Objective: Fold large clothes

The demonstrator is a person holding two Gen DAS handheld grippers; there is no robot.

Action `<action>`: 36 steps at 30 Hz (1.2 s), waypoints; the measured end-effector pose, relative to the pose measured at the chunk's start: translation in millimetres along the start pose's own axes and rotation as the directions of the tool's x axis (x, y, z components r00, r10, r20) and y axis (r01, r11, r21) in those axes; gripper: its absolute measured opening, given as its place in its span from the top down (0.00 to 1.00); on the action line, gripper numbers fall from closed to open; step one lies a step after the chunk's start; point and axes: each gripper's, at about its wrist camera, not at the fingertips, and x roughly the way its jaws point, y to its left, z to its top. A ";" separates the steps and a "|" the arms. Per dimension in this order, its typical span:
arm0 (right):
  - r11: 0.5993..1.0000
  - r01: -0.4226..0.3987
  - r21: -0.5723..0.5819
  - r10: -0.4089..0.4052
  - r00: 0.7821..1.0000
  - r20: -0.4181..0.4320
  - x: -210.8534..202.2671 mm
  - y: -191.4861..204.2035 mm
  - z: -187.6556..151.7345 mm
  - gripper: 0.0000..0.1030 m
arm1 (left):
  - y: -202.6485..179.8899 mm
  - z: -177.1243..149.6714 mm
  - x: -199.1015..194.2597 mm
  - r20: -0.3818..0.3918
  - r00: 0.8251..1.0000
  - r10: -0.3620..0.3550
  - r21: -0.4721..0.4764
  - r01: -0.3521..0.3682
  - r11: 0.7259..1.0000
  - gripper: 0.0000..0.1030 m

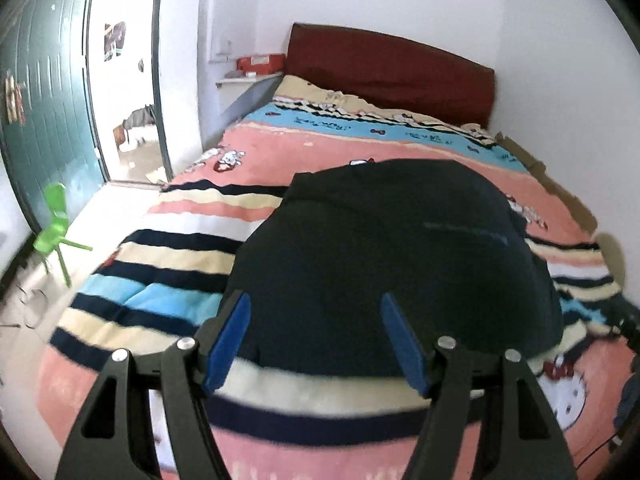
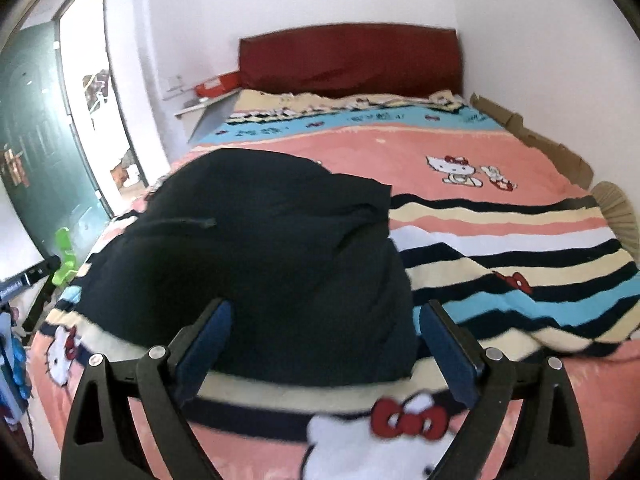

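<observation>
We see a bed with a striped cartoon blanket [image 1: 192,248], red headboard [image 1: 392,76] far, green door [image 1: 48,112] left. The dark garment [image 1: 384,256] lies folded near-centre. Our left gripper [image 1: 316,312] and right gripper [image 2: 326,318] hover spread wide, holding nothing.

A home bedroom: bed [image 1: 280,152] with red headboard [image 1: 392,68].

Blurred along the near hem of the dark garment [image 1: 384,248] at 6 o'clock. Cut off at 6 o'clock: cat print [image 2: 360,452] on the blanket [image 2: 500,216]. Too small to read: blue lettering at 12 o'clock. Smeared past recognition: clutter [image 2: 12,356] at 9 o'clock.
</observation>
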 end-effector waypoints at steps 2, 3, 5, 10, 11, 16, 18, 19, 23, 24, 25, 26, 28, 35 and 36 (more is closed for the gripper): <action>1.000 -0.002 -0.014 0.002 1.000 0.024 -17.4 11.8 -8.7 0.08 | -6.6 -10.7 -17.3 0.021 1.000 0.012 0.017 -0.013 1.000 0.35; 1.000 -0.003 -0.020 0.003 0.999 0.035 -25.3 17.0 -12.7 0.07 | -11.0 -17.6 -29.4 0.032 0.999 0.021 0.026 -0.022 0.999 0.35; 0.999 -0.006 -0.037 0.008 0.999 0.053 -41.3 28.0 -22.0 0.07 | -17.5 -24.9 -43.4 0.048 0.998 0.051 0.040 -0.053 0.998 0.35; 0.997 0.004 -0.081 0.004 0.995 0.103 -76.6 44.9 -43.6 0.07 | -40.0 -39.8 -82.1 0.112 0.990 0.081 0.088 -0.091 0.992 0.35; 0.996 0.007 -0.083 0.002 0.994 0.112 -82.5 45.8 -47.3 0.07 | -40.5 -40.3 -84.7 0.117 0.990 0.072 0.090 -0.083 0.993 0.35; 0.998 0.009 -0.063 0.000 0.991 0.131 -97.2 42.0 -60.2 0.06 | -61.4 -48.8 -105.9 0.156 0.987 0.049 0.137 -0.070 0.988 0.35; 0.998 0.016 -0.054 -0.009 0.991 0.136 -99.3 37.8 -63.9 0.06 | -69.5 -51.5 -109.9 0.159 0.986 0.044 0.165 -0.070 0.984 0.35; 0.999 0.019 -0.043 -0.013 0.990 0.138 -100.5 34.8 -66.7 0.06 | -73.6 -53.2 -112.0 0.164 0.985 0.046 0.174 -0.075 0.982 0.35; 0.999 0.032 -0.018 -0.030 0.991 0.132 -99.9 26.0 -74.0 0.06 | -80.0 -57.1 -115.2 0.180 0.982 0.053 0.184 -0.087 0.979 0.35; 0.999 0.036 -0.014 -0.033 0.991 0.130 -99.6 23.8 -75.7 0.06 | -81.6 -58.1 -116.0 0.184 0.982 0.053 0.183 -0.087 0.979 0.35; 0.999 0.039 -0.008 -0.038 0.991 0.127 -99.1 21.2 -77.6 0.06 | -81.4 -58.2 -116.2 0.185 0.981 0.049 0.181 -0.083 0.980 0.35; 0.999 0.040 -0.006 -0.039 0.991 0.126 -98.8 18.6 -78.7 0.06 | -81.3 -58.6 -116.4 0.186 0.981 0.047 0.179 -0.081 0.981 0.35; 0.999 0.045 0.001 -0.045 0.991 0.123 -97.9 15.4 -81.4 0.06 | -81.3 -59.5 -116.6 0.194 0.980 0.047 0.171 -0.081 0.982 0.35; 0.999 0.046 0.008 -0.047 0.993 0.109 -92.5 10.4 -87.6 0.06 | -76.5 -63.0 -112.0 0.195 0.979 0.056 0.154 -0.087 0.984 0.35; 0.999 0.047 0.008 -0.047 0.993 0.106 -91.3 10.4 -88.5 0.06 | -76.0 -63.4 -110.7 0.193 0.980 0.058 0.154 -0.089 0.984 0.35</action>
